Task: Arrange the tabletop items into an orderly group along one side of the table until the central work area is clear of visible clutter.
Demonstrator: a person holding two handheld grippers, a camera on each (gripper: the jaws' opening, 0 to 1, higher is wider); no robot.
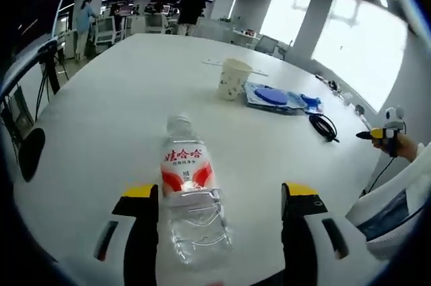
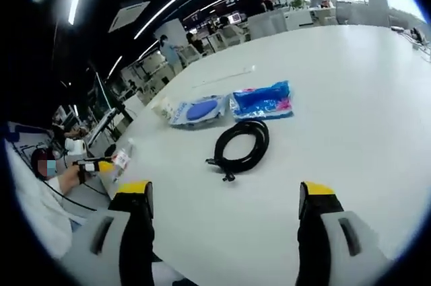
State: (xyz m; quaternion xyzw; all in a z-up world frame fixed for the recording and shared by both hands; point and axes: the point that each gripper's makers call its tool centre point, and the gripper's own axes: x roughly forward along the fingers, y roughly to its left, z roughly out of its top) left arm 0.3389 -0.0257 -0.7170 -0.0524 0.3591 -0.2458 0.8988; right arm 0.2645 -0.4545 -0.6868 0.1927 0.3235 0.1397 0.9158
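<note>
Big white table (image 1: 121,118) under me, glossy, running far back into an open-plan office w/ strip lights on a dark ceiling, bright windows on the right side, desks and standing people at the far end; in the right gripper view the same table (image 2: 350,97) spreads wide and pale.

My left gripper (image 1: 220,200) sits low over the near edge, jaws spread wide; a clear water bottle (image 1: 190,198) w/ red-and-white label lies between them, cap pointing away, closer to the left jaw; can't tell if it touches either jaw.

Beyond it, mid-table: a paper cup (image 1: 233,79) upright, a blue packet (image 1: 275,97) just beside it to the right, then a coiled black cable (image 1: 324,126) nearer the right edge.

My right gripper (image 2: 225,206) hovers above the table, jaws spread, nothing between them; the black cable (image 2: 241,145) lies just ahead; past it two blue packets (image 2: 264,101) side by side.
</note>
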